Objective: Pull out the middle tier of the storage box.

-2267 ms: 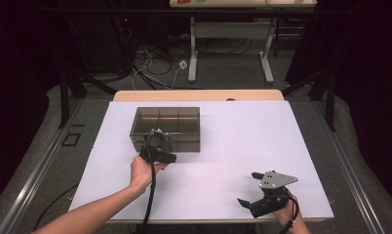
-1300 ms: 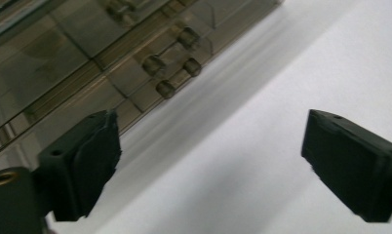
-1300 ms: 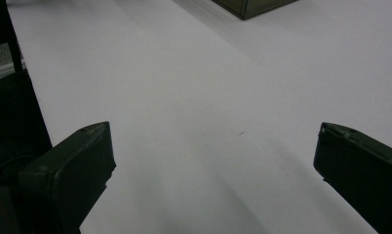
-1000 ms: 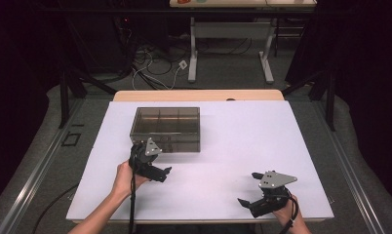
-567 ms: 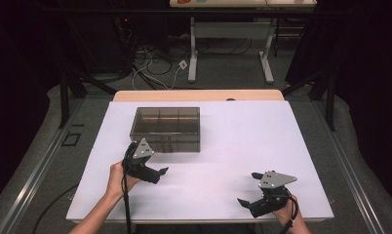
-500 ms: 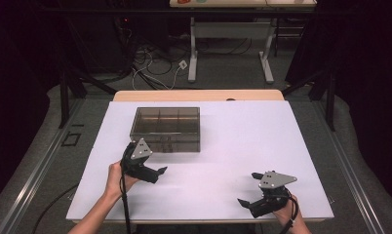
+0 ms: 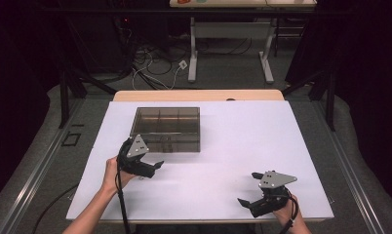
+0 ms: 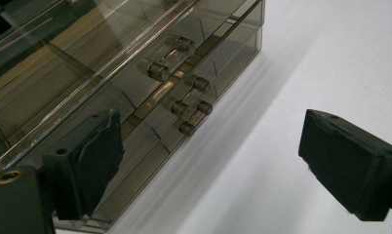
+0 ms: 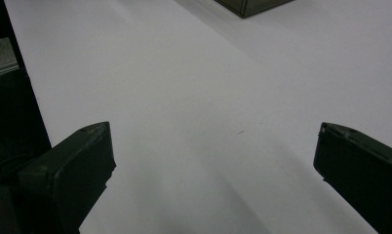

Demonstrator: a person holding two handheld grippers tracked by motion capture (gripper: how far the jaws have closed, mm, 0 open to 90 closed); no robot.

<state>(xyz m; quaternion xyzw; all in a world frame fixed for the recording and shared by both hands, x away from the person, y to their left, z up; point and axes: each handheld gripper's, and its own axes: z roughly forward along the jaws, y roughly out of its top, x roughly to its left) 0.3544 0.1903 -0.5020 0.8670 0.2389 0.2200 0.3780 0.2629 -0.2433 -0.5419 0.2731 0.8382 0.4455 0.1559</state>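
Observation:
A smoke-tinted clear plastic box (image 7: 167, 127) with small drawers stands left of the table's middle. In the left gripper view its front (image 8: 111, 73) carries several small round knobs (image 8: 184, 105). My left gripper (image 7: 152, 169) hovers just in front of the box's near left corner. It is open, its jaws have just been closing a little, and nothing is between them (image 8: 208, 156). My right gripper (image 7: 247, 187) rests near the table's front right edge, open and empty (image 9: 213, 165). A corner of the box (image 9: 252, 6) shows far off in the right gripper view.
The white table top (image 7: 243, 141) spreads to the right of the box and between the two grippers. Behind the table are floor cables (image 7: 155, 68) and the legs of another desk (image 7: 191, 53). Black frame posts (image 7: 63, 92) stand at the left.
My left gripper has drawn back from the box's front toward the near left edge of the table. The right gripper has not moved.

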